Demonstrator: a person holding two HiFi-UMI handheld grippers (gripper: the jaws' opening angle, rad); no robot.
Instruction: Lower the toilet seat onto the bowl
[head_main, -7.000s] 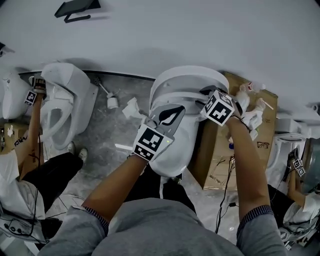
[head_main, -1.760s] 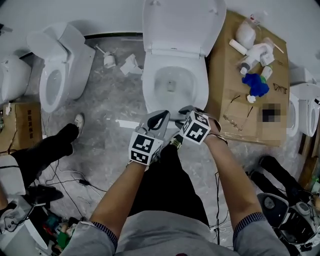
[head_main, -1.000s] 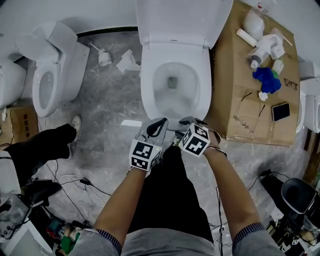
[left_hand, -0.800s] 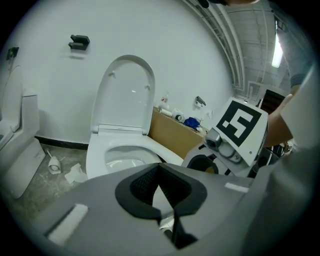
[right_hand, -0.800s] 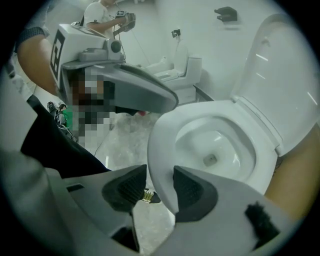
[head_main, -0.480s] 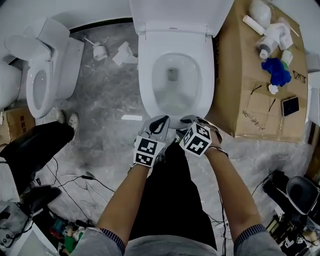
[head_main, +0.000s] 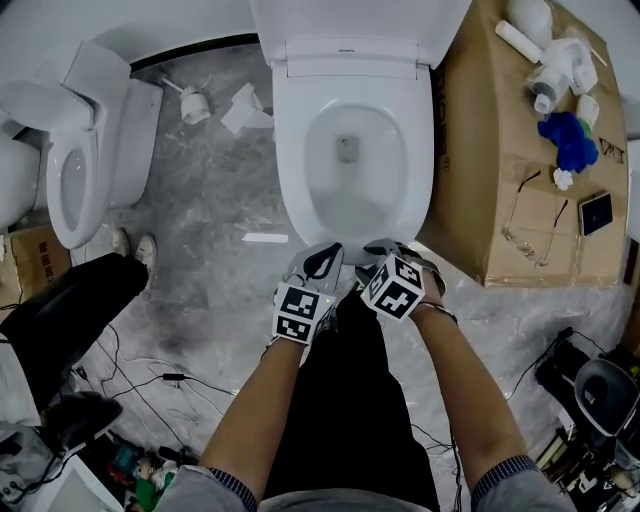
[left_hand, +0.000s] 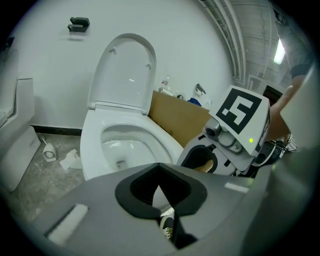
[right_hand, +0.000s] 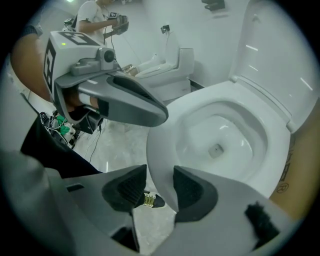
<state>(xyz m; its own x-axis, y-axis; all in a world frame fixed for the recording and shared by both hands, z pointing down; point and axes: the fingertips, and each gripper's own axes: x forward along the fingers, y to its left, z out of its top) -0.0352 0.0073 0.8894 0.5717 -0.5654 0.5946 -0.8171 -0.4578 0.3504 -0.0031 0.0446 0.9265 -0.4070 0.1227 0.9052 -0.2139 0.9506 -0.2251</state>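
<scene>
On bowl (head_main: 346, 195), white seat (head_main: 291, 140) flat, lid (head_main: 352, 20) upright

The toilet seat (head_main: 297, 150), raised seven seconds ago, now lies flat on the bowl (head_main: 345, 232). The left gripper (head_main: 324, 258) and right gripper (head_main: 384, 250) have come away from the upper part of the toilet. They now sit side by side at the bowl's front rim. The person has drawn back and now looks straight down into the bowl.
</scene>
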